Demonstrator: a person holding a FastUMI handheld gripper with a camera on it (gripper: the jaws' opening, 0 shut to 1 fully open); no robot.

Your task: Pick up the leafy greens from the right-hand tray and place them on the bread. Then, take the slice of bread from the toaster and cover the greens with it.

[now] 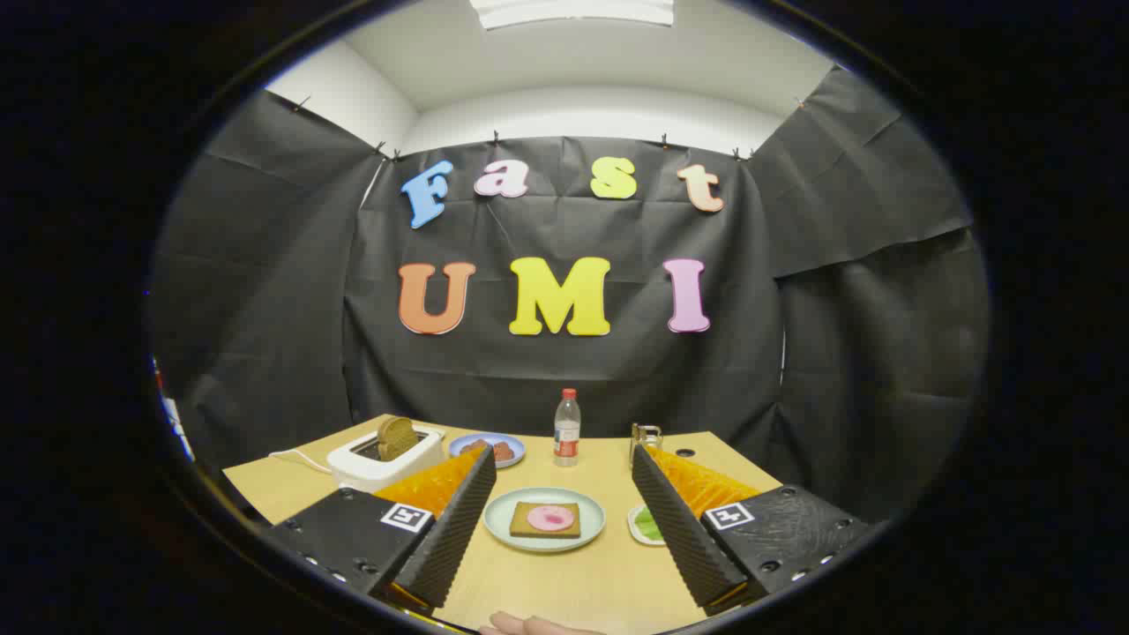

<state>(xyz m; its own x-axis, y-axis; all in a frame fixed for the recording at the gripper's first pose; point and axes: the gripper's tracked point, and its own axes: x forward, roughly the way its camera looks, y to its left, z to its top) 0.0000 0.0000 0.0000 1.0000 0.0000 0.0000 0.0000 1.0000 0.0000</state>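
Fingertips of a hand (538, 625) show at the near edge of the table (573, 591), nearest to my camera, resting on the wood between the two fingers. My gripper (558, 520) hangs above the near table with its fingers spread wide and nothing between the ribbed pads; I judge this a ready stance, lined up on the middle of the layout before any reach.

Straight ahead, between the fingers, sits the pale plate (593, 513) with the bread (545, 519) on it, a pink slice on top. Centred like that, I reckon it is the drop spot for both steps.

Leafy greens (648, 524) lie on the small right-hand tray (635, 527), just right of the plate and partly hidden behind my right finger. Not yet picked up, so the task looks to be at its start.

Far left, the white toaster (384, 459) stands with a slice of bread (397, 437) poking up from its slot, its cord trailing left. Upright and proud of the slot, it should be easy to pinch from above.

Beyond the plate:
- blue dish (514, 446) with dark pieces, far left of centre
- bottle (567, 429), red cap, far centre
- small metal-topped jar (646, 435), far right

None of these blocks the greens. The bottle stands near any swing across to the toaster; I would keep low and near.
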